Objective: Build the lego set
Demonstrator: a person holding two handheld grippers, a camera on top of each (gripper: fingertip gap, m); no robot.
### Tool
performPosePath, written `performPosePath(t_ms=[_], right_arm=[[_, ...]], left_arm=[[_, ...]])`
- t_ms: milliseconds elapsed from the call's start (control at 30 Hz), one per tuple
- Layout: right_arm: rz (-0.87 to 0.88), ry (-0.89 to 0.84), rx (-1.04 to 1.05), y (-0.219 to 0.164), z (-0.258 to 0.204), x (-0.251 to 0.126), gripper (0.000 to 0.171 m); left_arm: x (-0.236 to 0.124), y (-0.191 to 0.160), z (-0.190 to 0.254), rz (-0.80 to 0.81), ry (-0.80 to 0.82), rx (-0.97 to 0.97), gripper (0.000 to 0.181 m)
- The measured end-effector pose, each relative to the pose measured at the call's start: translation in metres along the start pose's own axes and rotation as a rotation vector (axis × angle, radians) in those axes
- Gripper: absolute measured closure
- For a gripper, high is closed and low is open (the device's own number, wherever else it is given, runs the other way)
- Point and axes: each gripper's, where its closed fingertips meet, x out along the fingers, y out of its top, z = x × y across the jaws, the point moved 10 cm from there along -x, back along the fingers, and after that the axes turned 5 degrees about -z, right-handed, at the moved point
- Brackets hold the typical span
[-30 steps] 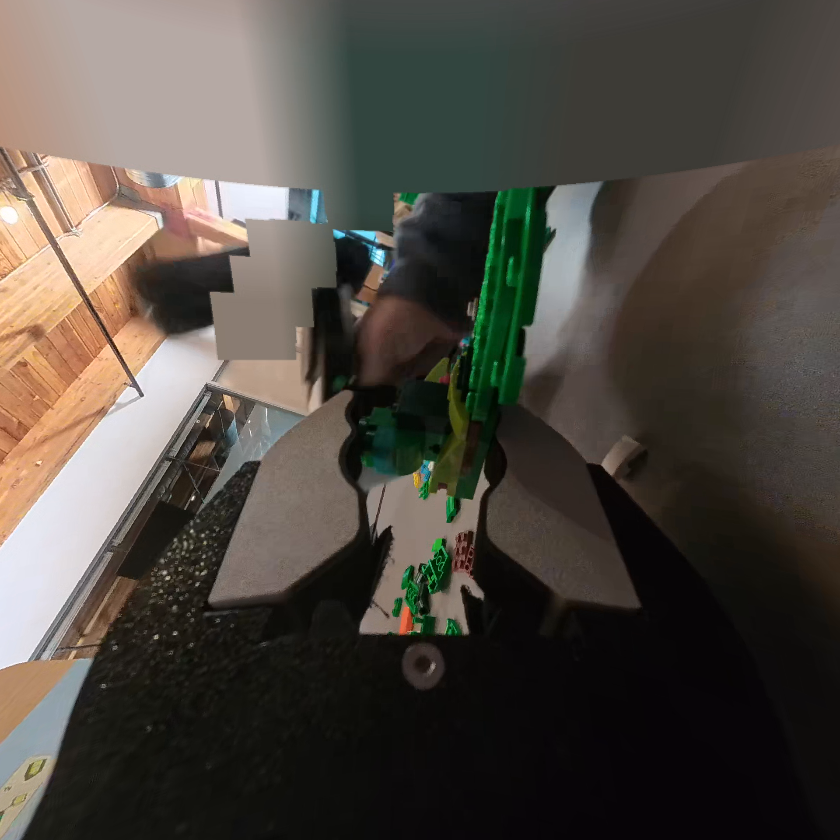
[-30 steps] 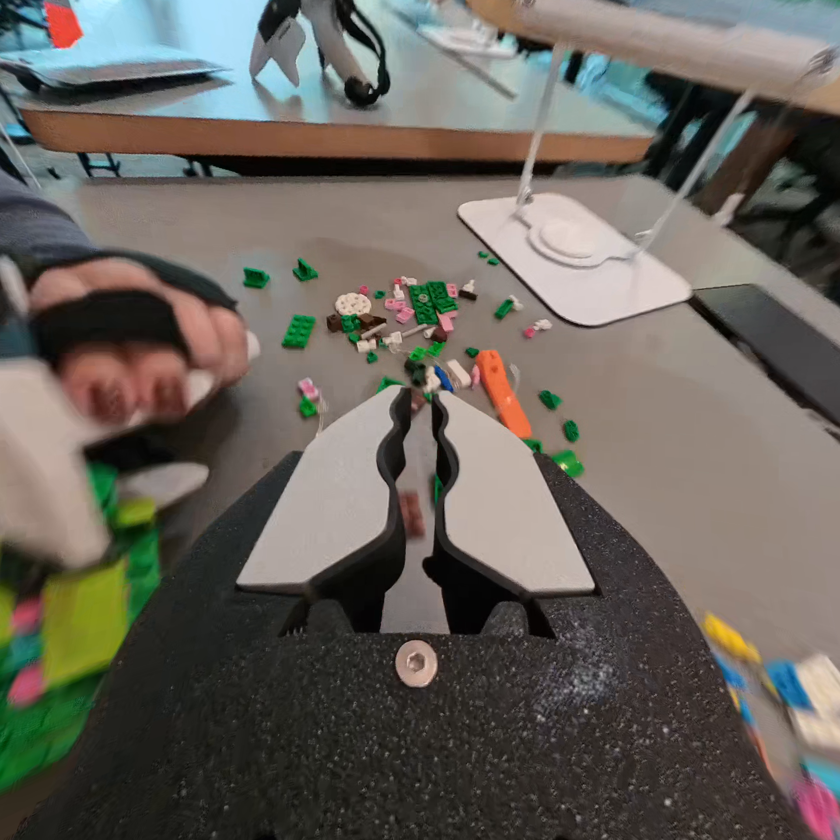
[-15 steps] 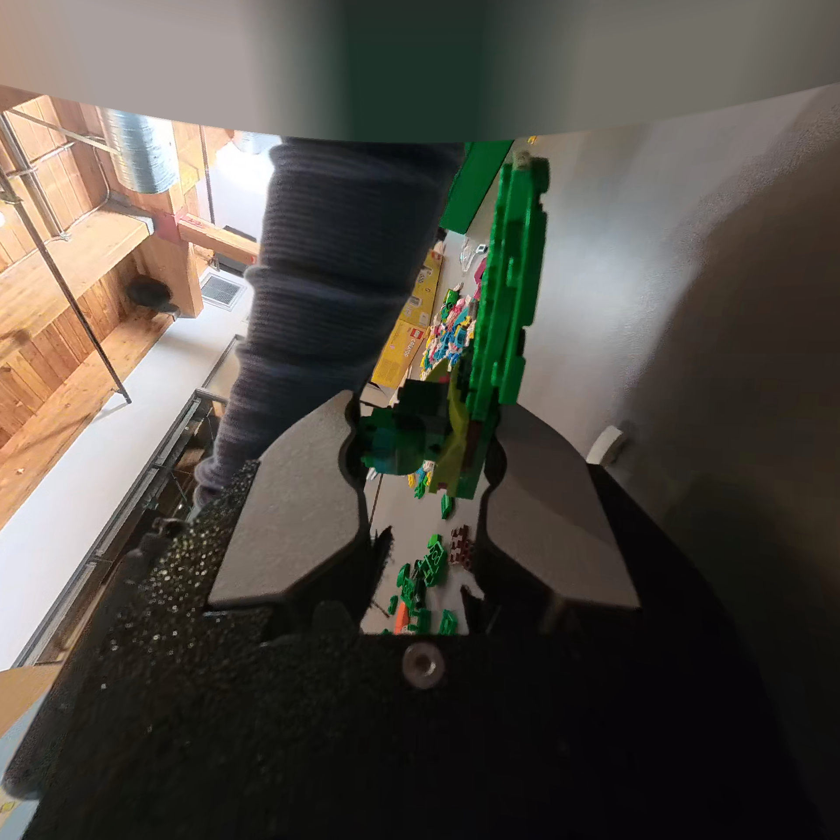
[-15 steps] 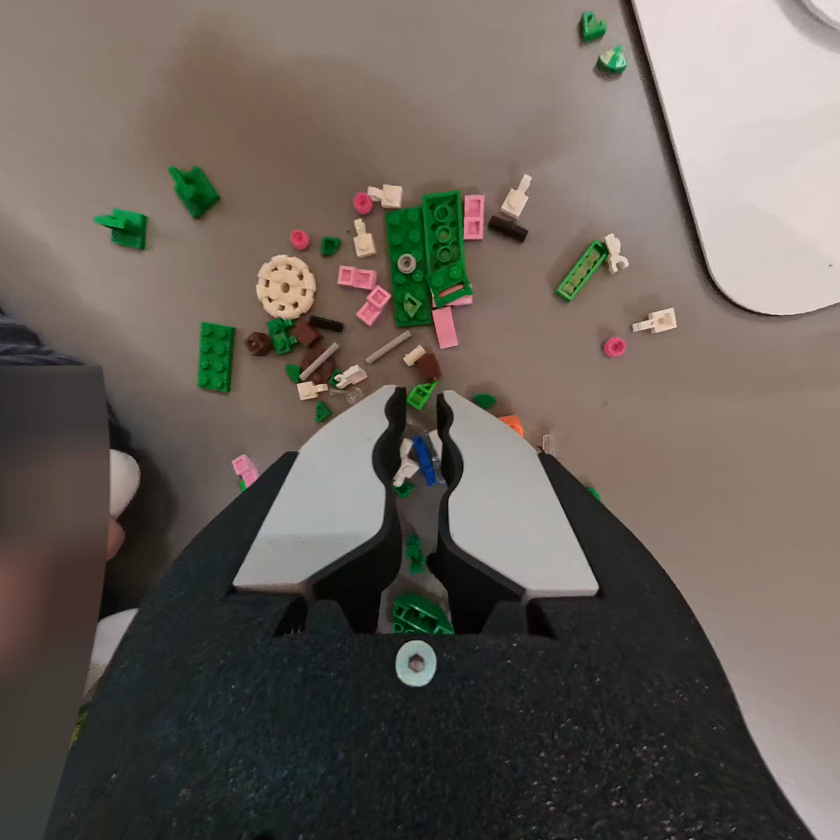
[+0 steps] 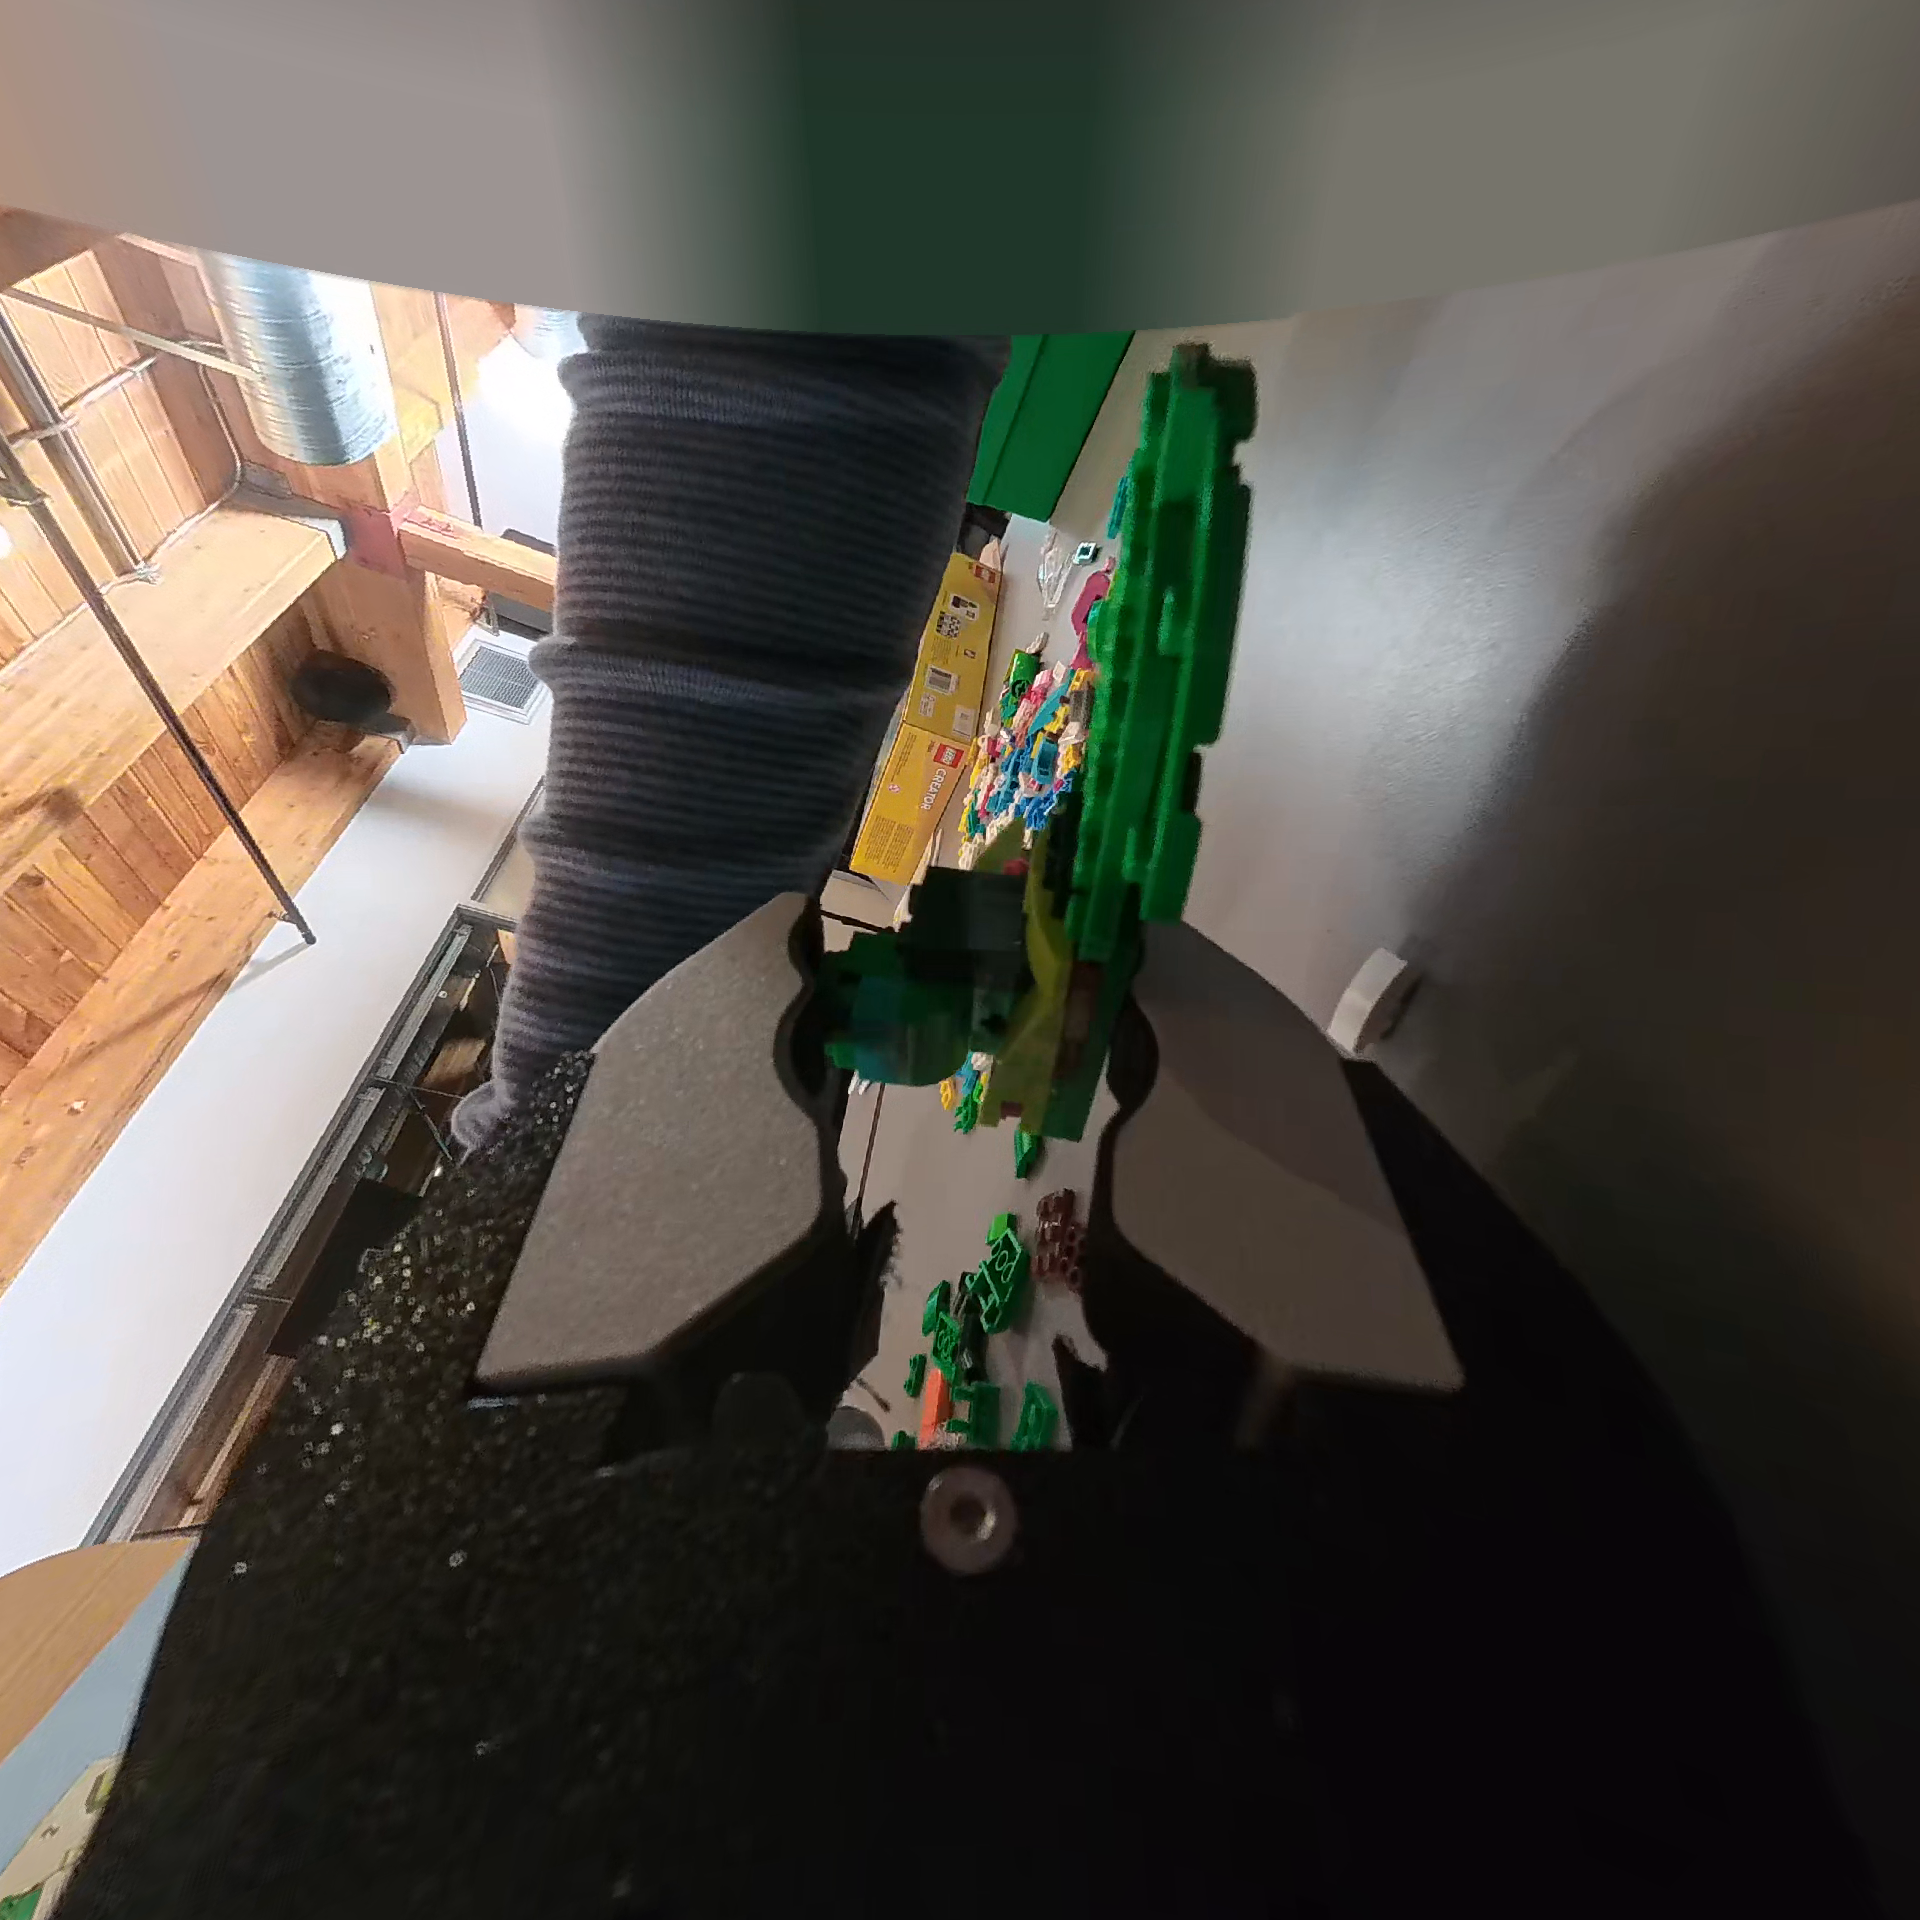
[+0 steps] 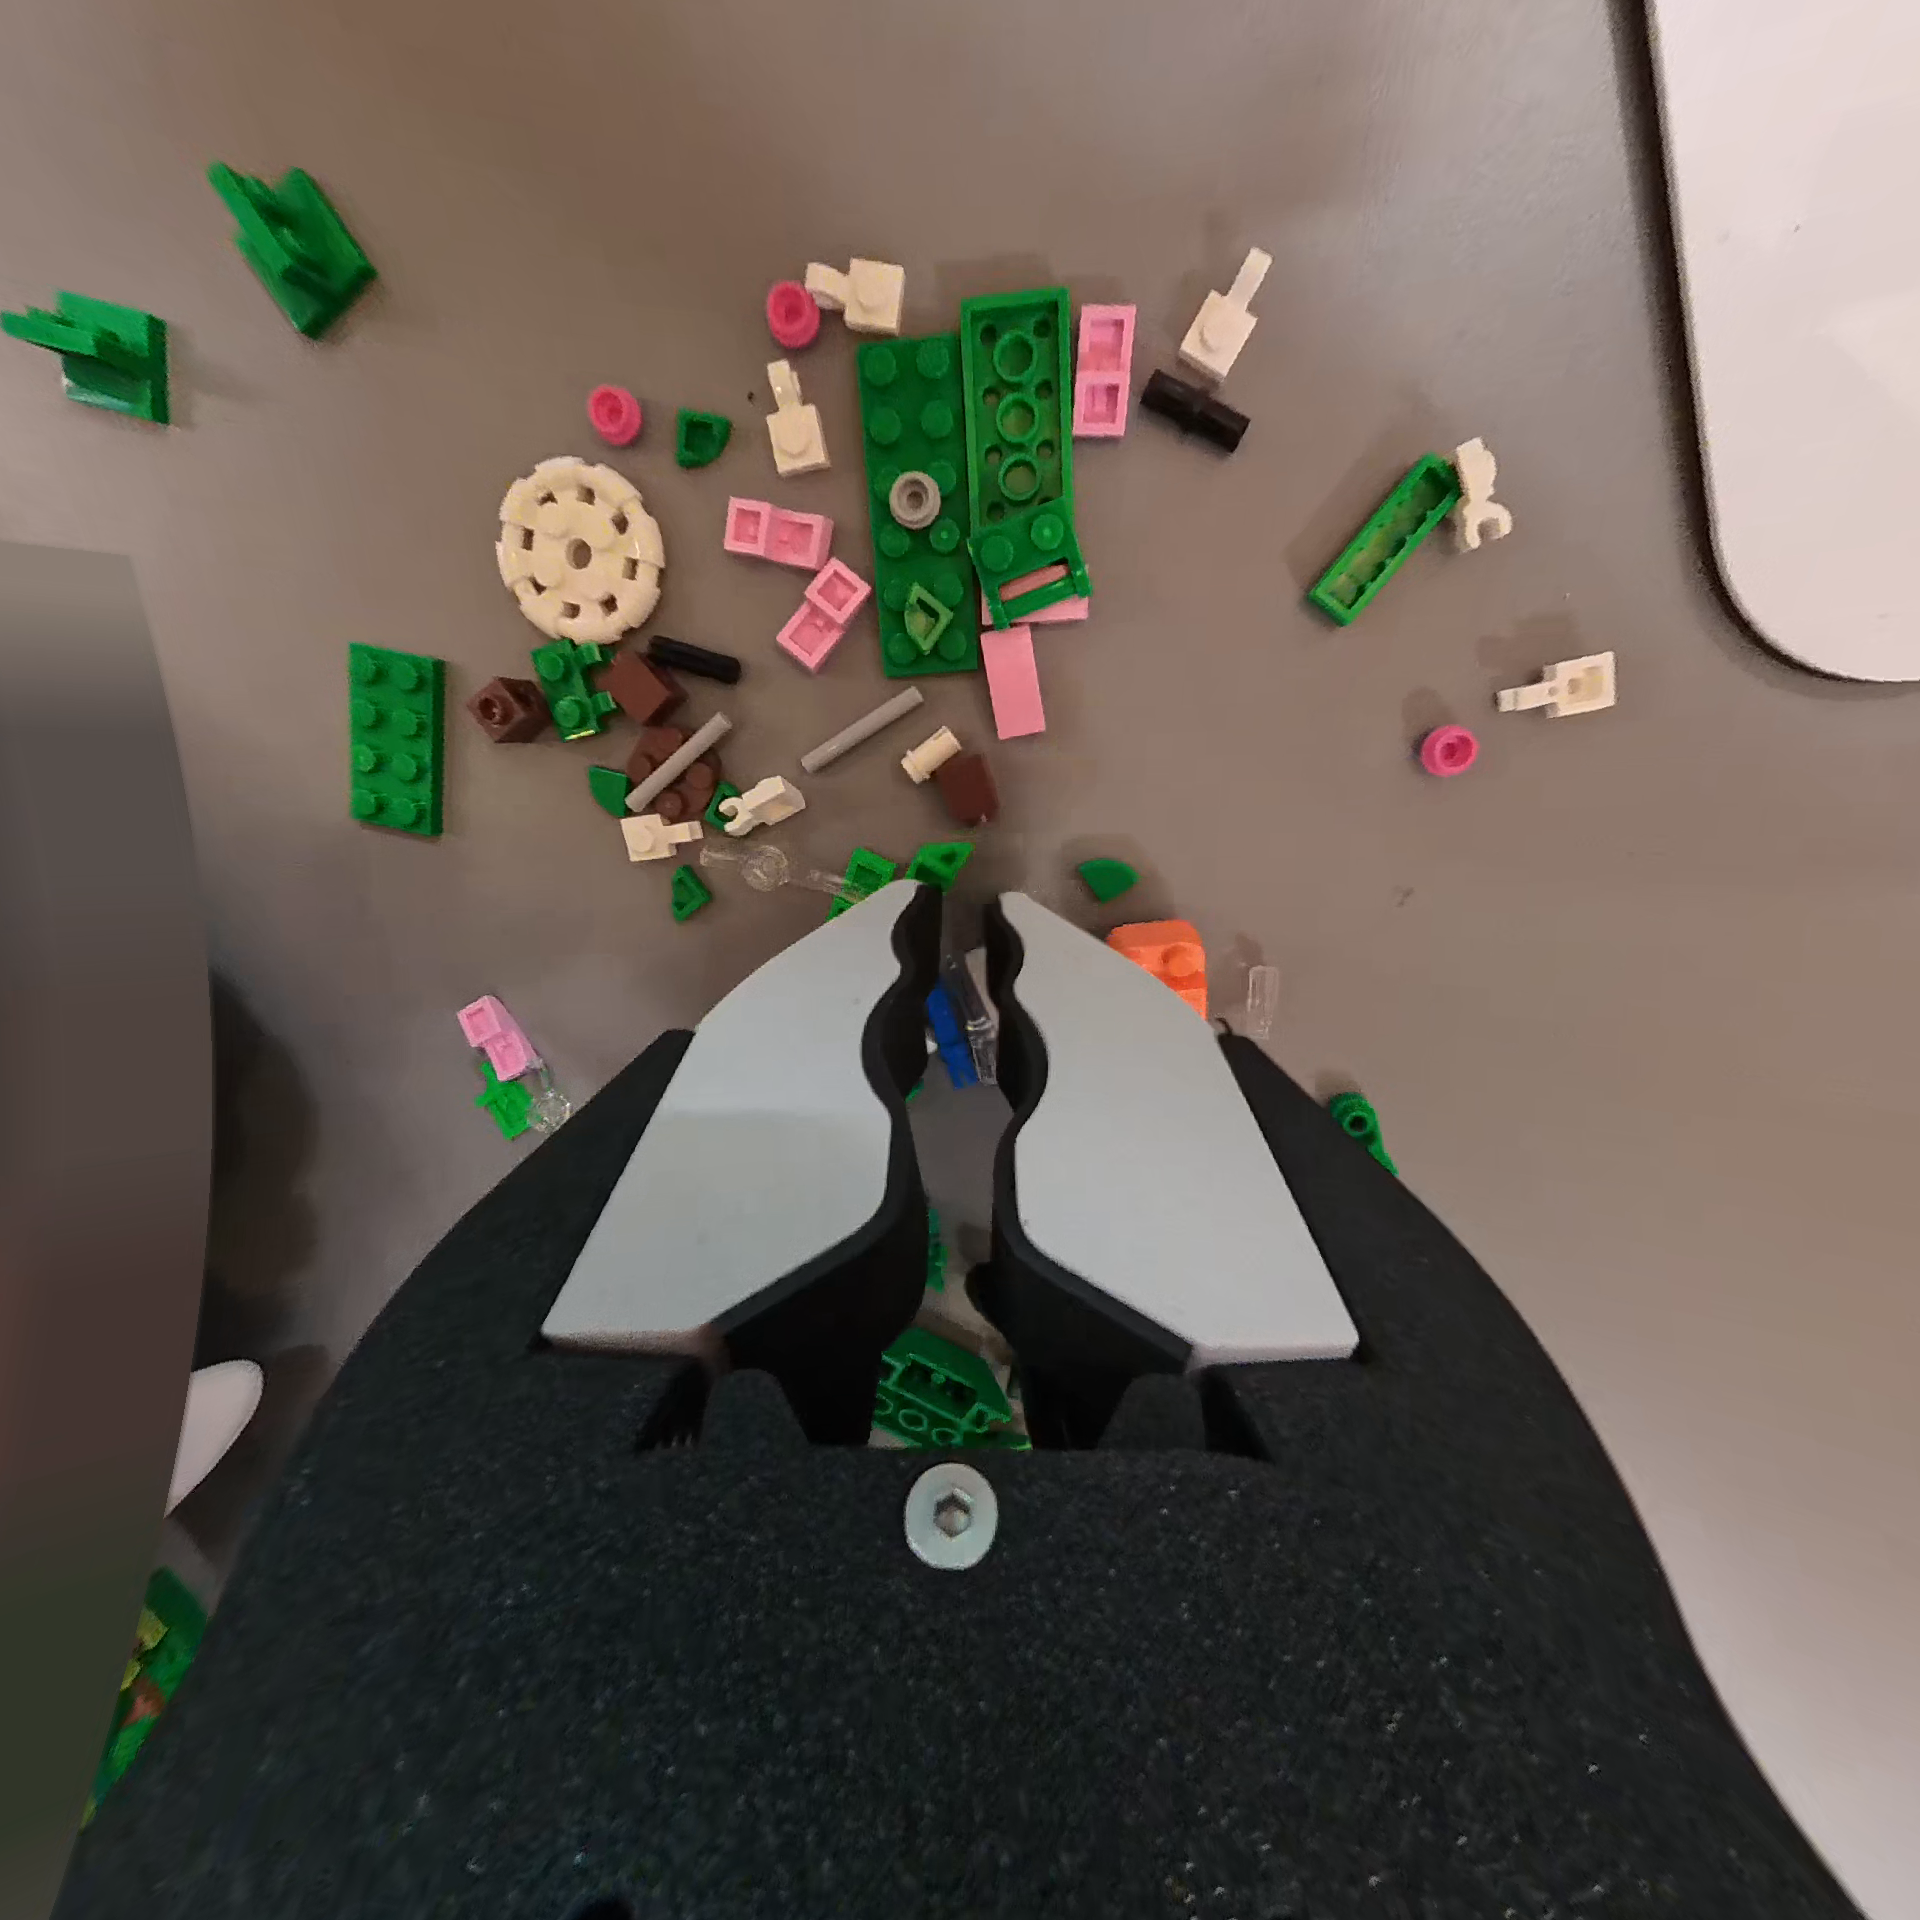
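In the left wrist view, my left gripper (image 5: 971, 966) is shut on a green lego build (image 5: 1164, 675), a studded plate with dark green and lime parts. It holds the build on edge above the grey table (image 5: 1558, 623). In the right wrist view, my right gripper (image 6: 961, 904) points down over a scatter of loose bricks. Its jaws stand almost together with only a thin gap. A small blue piece (image 6: 948, 1029) and a clear bar (image 6: 982, 1023) on the table show through that gap. A corner of the green build (image 6: 145, 1683) shows at the lower left.
The loose pieces include two long green plates (image 6: 920, 499), a cream wheel (image 6: 580, 551), pink tiles (image 6: 779, 530) and an orange brick (image 6: 1158, 956). A white stand base (image 6: 1818, 312) lies at the top right. A sleeve (image 5: 727, 644), a yellow box (image 5: 935, 748) and a colourful brick pile (image 5: 1029, 727) show beyond the left gripper.
My right gripper has tipped down and dropped closer to the loose bricks, its jaws unchanged. My left gripper still holds the green build and has turned slightly, with the sleeve now behind it.
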Motion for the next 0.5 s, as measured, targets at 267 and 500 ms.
performPosePath(t_ms=[267,500], right_arm=[[-0.092,0.047,-0.046,-0.011,-0.004,-0.003,0.166],[0.029,0.04,0.002,-0.004,0.001,-0.01,0.166]], left_arm=[[0.0,0.0,0.001,-0.002,-0.01,0.007,0.13],[0.0,0.001,0.002,-0.002,-0.022,0.012,0.13]])
